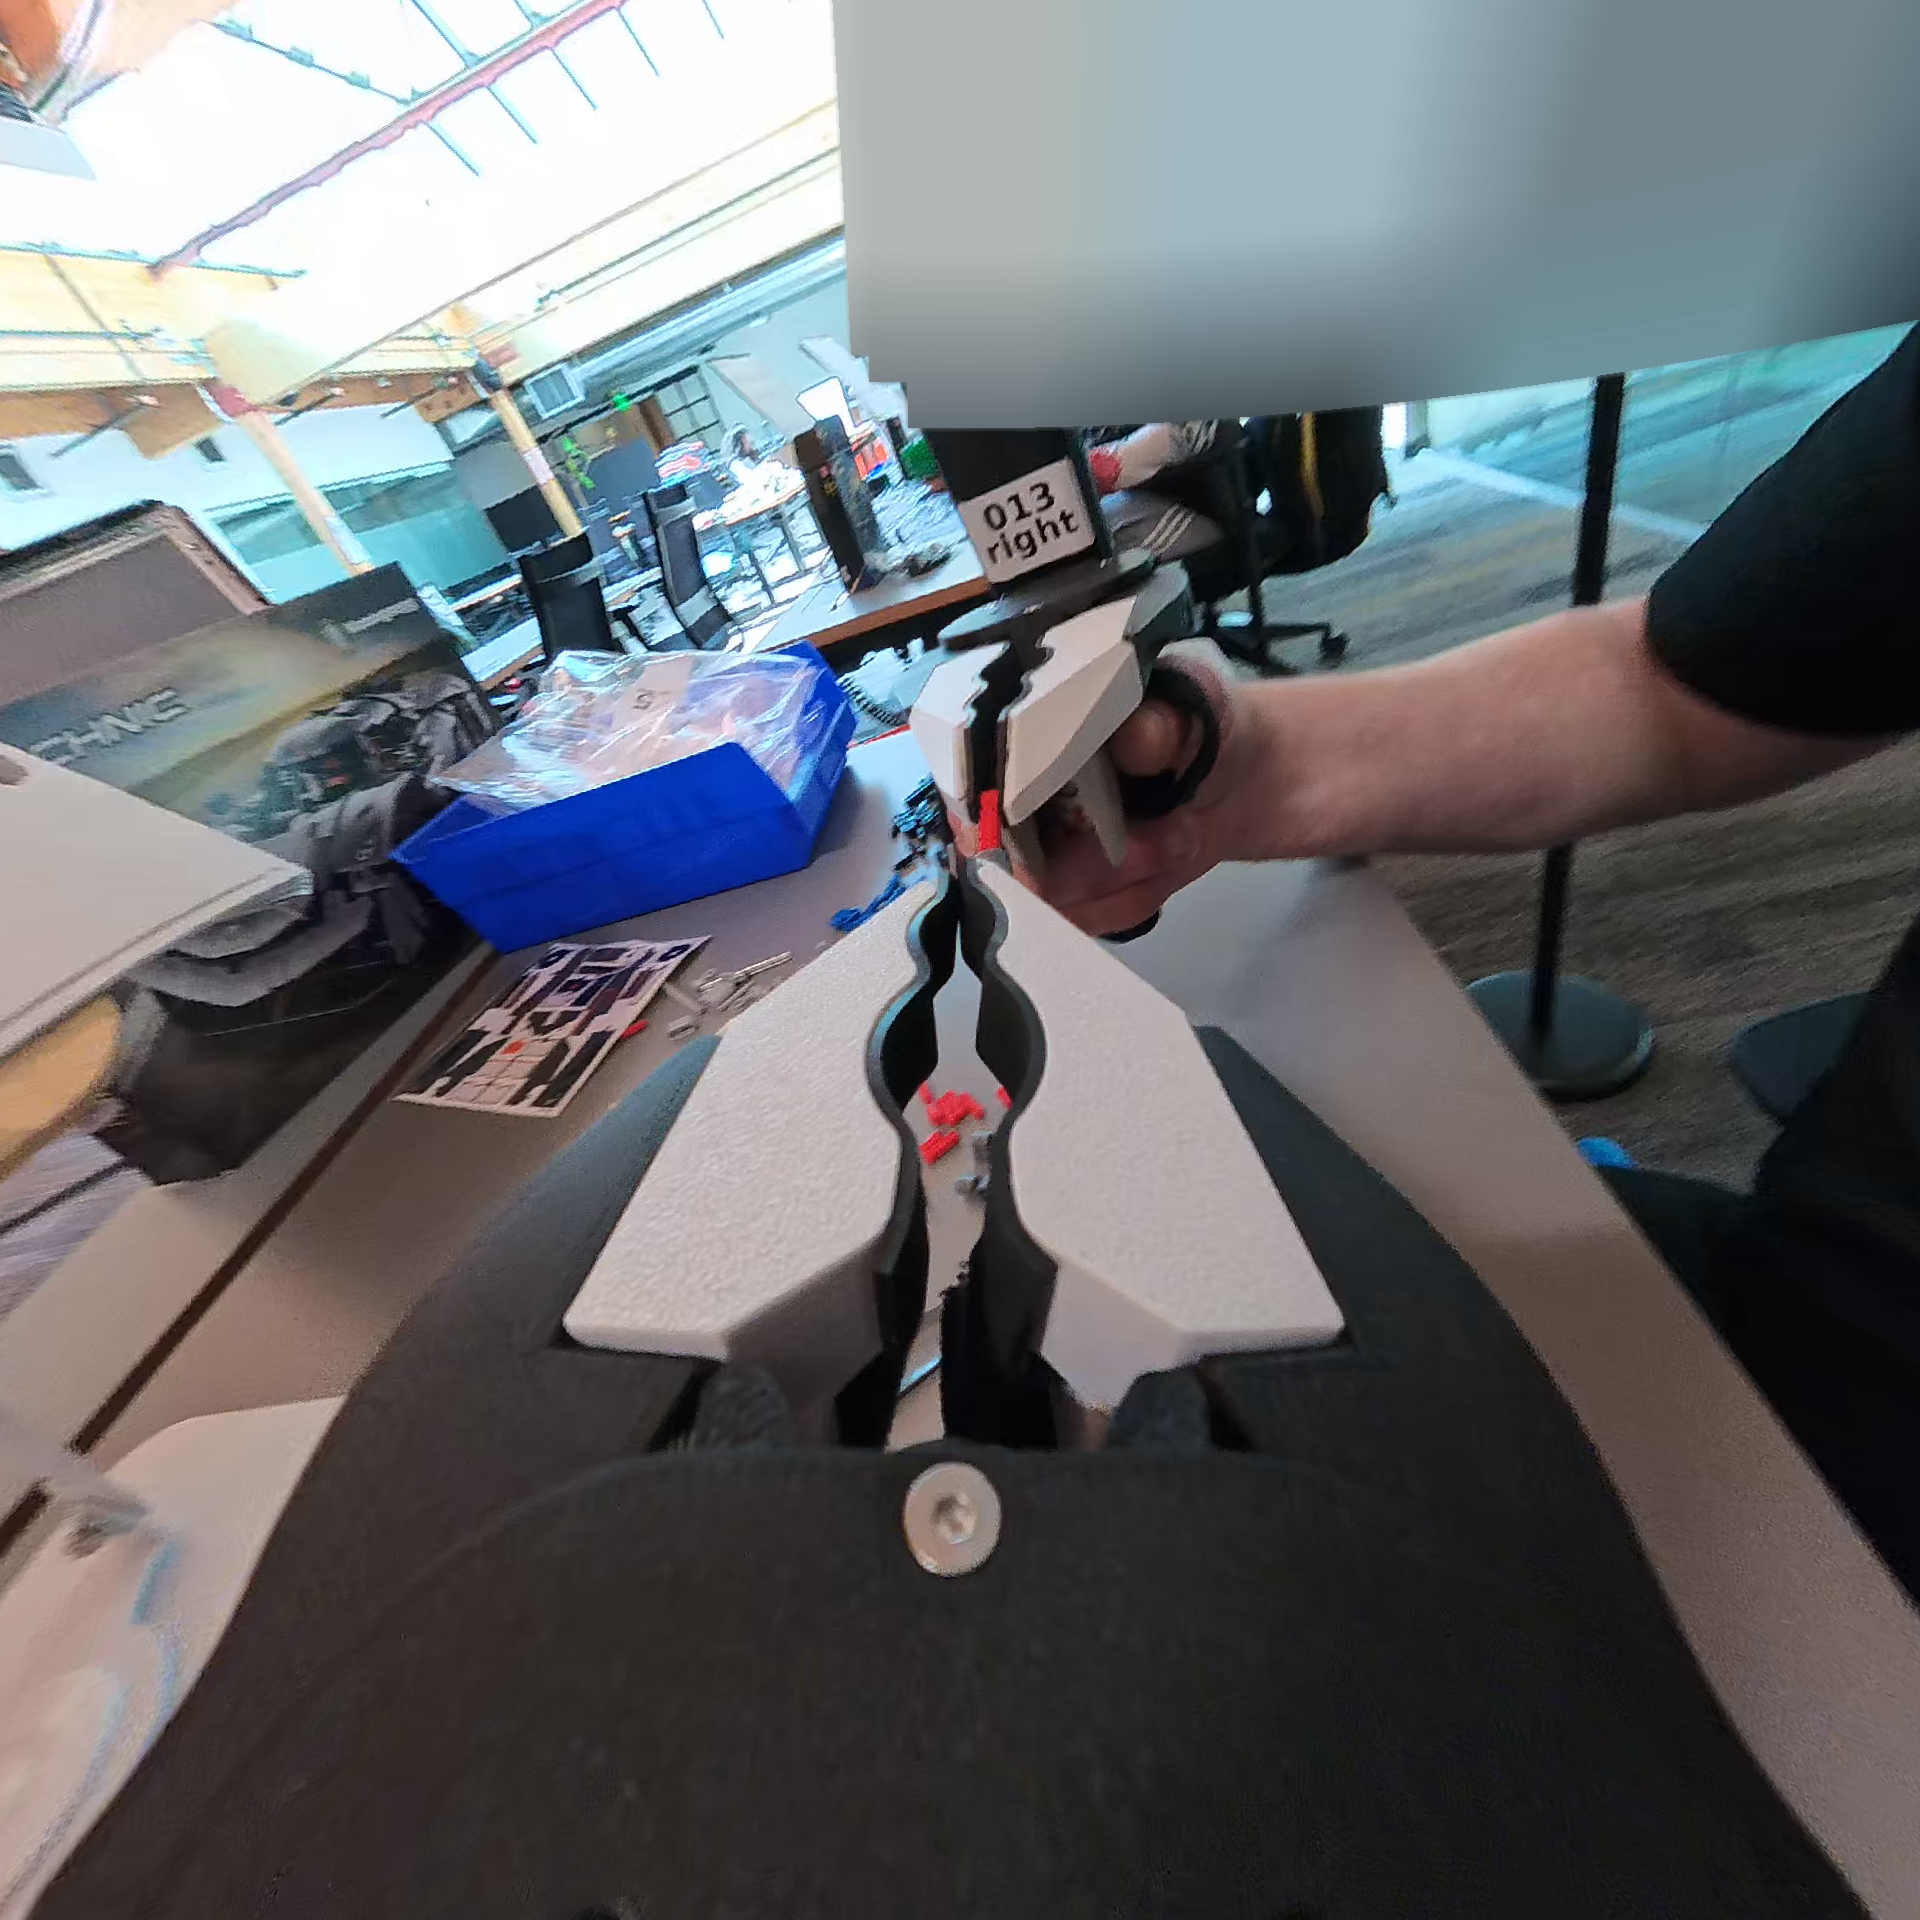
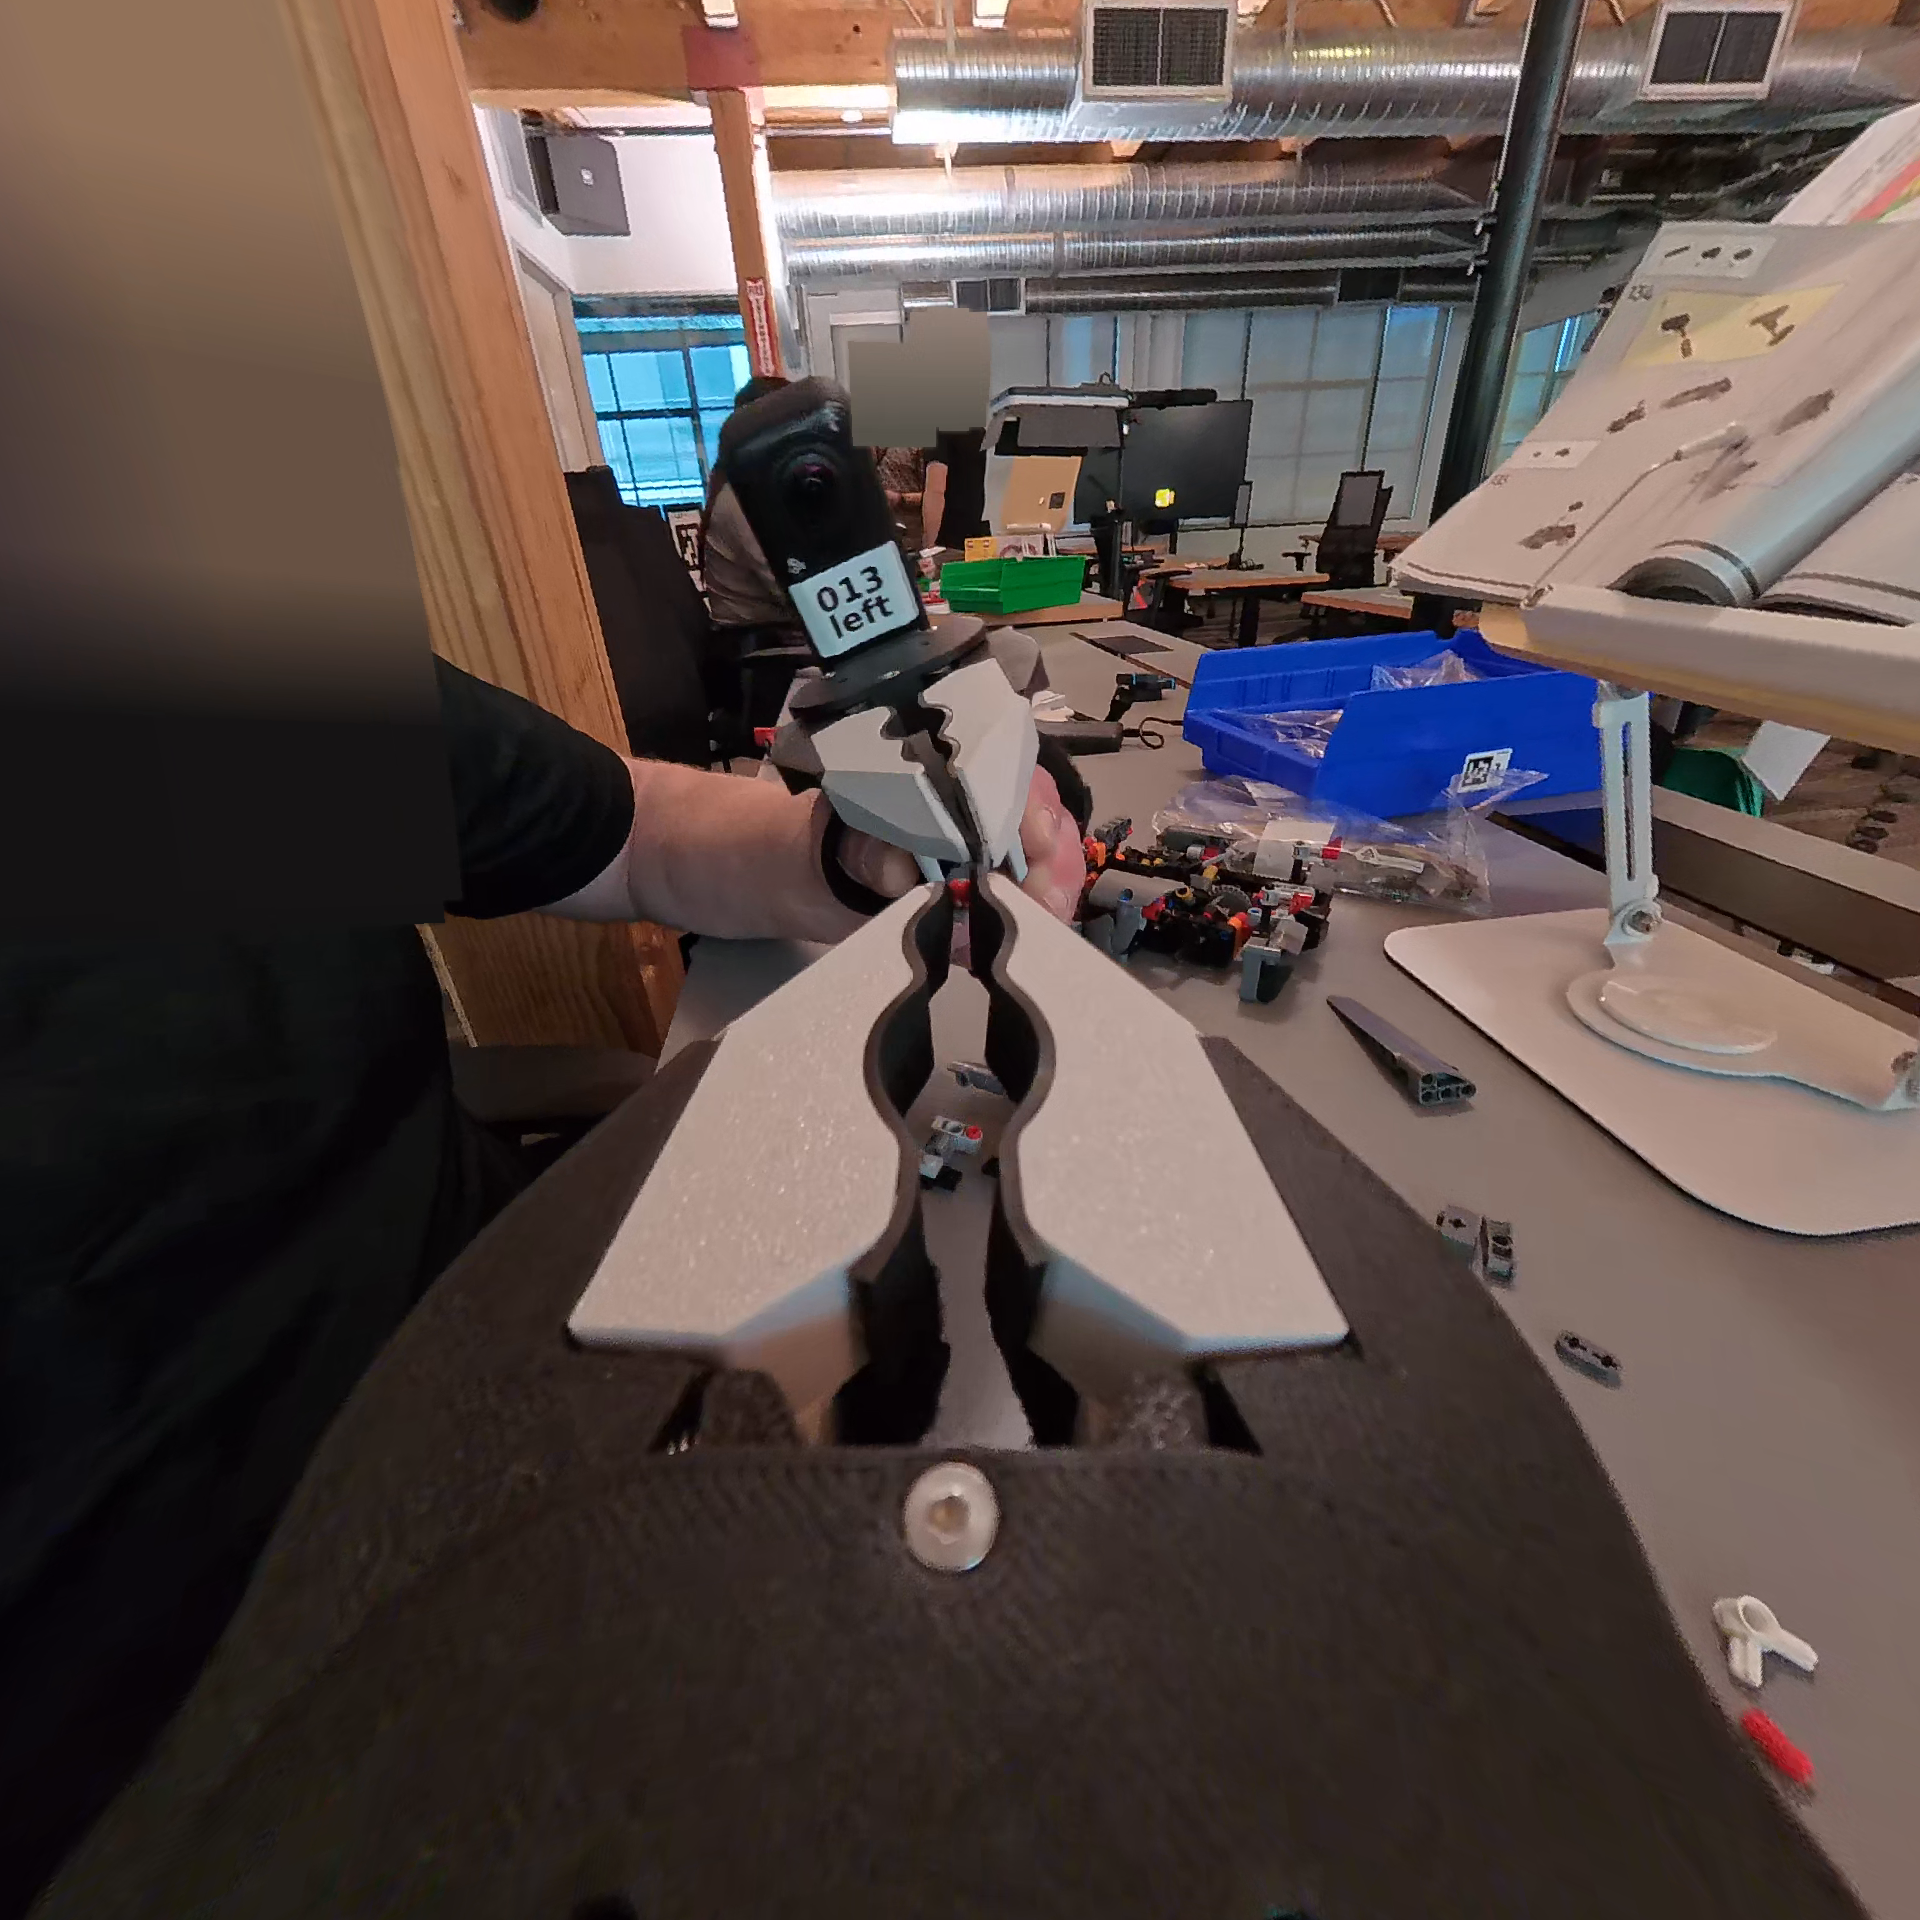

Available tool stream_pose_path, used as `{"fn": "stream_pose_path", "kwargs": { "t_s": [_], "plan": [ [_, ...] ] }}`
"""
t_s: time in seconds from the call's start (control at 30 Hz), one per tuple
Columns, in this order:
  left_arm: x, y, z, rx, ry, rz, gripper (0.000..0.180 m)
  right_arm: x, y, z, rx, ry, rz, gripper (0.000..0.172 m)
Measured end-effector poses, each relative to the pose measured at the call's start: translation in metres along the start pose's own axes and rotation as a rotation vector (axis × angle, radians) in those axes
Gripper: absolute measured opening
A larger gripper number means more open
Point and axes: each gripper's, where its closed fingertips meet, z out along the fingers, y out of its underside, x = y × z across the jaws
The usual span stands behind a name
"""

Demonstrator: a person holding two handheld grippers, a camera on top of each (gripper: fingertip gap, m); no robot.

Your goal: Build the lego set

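Observation:
Both grippers are raised above the grey table and meet tip to tip. My right gripper is shut on a small red pin. In the left wrist view the same pin is clamped between the right gripper's fingers. My left gripper is shut, and a small grey piece sits at its tips against the red pin. The left gripper also shows in the right wrist view, held in a hand.
A partly built dark brick model, a bag of parts and a blue bin lie beyond. An open book rests on a white stand at right. A sticker sheet and loose red pieces lie on the table. My left and right fingertips are right by each other.

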Motion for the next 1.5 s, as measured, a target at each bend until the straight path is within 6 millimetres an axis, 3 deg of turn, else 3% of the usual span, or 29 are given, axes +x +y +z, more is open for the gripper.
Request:
{"fn": "stream_pose_path", "kwargs": {
  "t_s": [0.3, 0.8, 1.1, 1.2, 1.27, 1.5],
  "plan": [
    [0.005, -0.01, -0.003, 0.078, 0.085, -0.134, 0.0, -0.012, -0.008, 0.004, 0.023, -0.039, -0.068, 0.0],
    [0.004, -0.029, -0.008, 0.194, 0.108, -0.221, 0.0, -0.018, -0.023, 0.008, 0.132, -0.084, -0.031, 0.0],
    [0.001, -0.024, -0.004, 0.178, 0.103, -0.241, 0.0, -0.015, -0.021, 0.003, 0.124, -0.044, -0.043, 0.0],
    [0.001, -0.014, 0.0, 0.131, 0.107, -0.253, 0.0, -0.009, -0.019, -0.008, 0.104, 0.003, -0.061, 0.0],
    [0.002, 0.003, 0.008, 0.038, 0.116, -0.267, 0.0, -0.003, -0.017, -0.02, 0.085, 0.044, -0.067, 0.0],
    [0.042, 0.093, 0.037, -0.504, 0.258, -0.185, 0.0, 0.009, 0.024, -0.053, -0.152, 0.183, -0.103, 0.0]
  ]
}}
